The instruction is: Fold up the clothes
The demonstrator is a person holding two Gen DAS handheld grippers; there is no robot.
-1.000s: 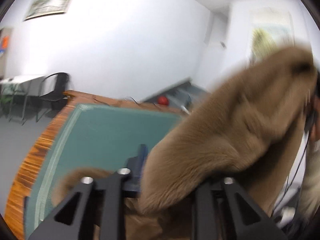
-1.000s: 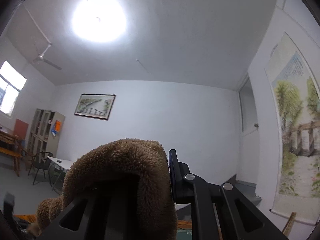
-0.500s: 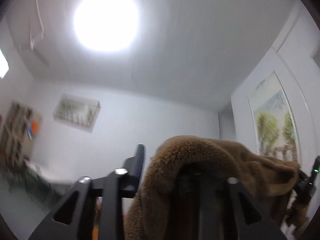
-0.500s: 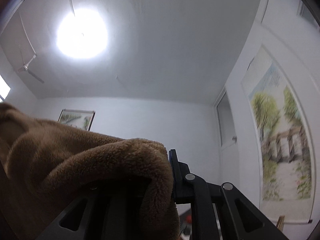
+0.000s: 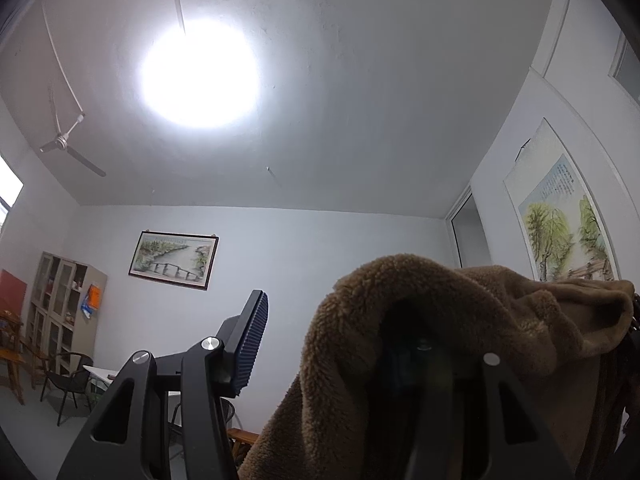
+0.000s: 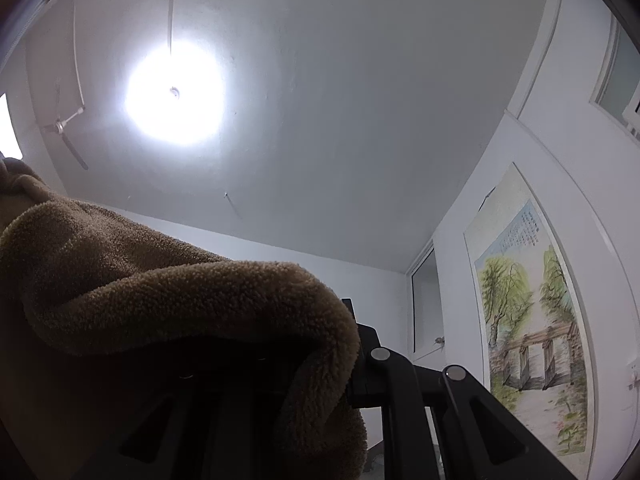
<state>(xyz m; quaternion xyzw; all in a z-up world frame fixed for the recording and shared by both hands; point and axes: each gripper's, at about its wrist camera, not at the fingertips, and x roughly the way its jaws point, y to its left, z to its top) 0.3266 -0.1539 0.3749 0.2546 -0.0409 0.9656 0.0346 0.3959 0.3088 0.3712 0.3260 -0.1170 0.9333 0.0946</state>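
Observation:
A brown fleece garment (image 5: 460, 300) is held up in the air, and both views point toward the ceiling. My left gripper (image 5: 324, 328) has its jaws opening. Its blue ribbed left pad (image 5: 252, 344) stands clear of the cloth with a gap of wall behind it, while the fleece drapes over and hides the right finger. In the right wrist view the garment (image 6: 160, 272) stretches away to the left. My right gripper (image 6: 334, 320) is shut on a fold of it. The cloth covers the left finger, and only the right finger (image 6: 362, 344) shows.
A bright ceiling lamp (image 5: 200, 76) and a ceiling fan (image 5: 64, 144) are overhead. A framed picture (image 5: 174, 260), a cabinet (image 5: 60, 304) and black chairs (image 5: 68, 376) line the far wall. A scroll painting (image 6: 532, 312) hangs on the right beside a door (image 6: 426, 304).
The left gripper swung up from the table toward the ceiling and its jaws spread, so the left pad came off the fleece. The right gripper tilted further up, and the cloth now stretches leftward.

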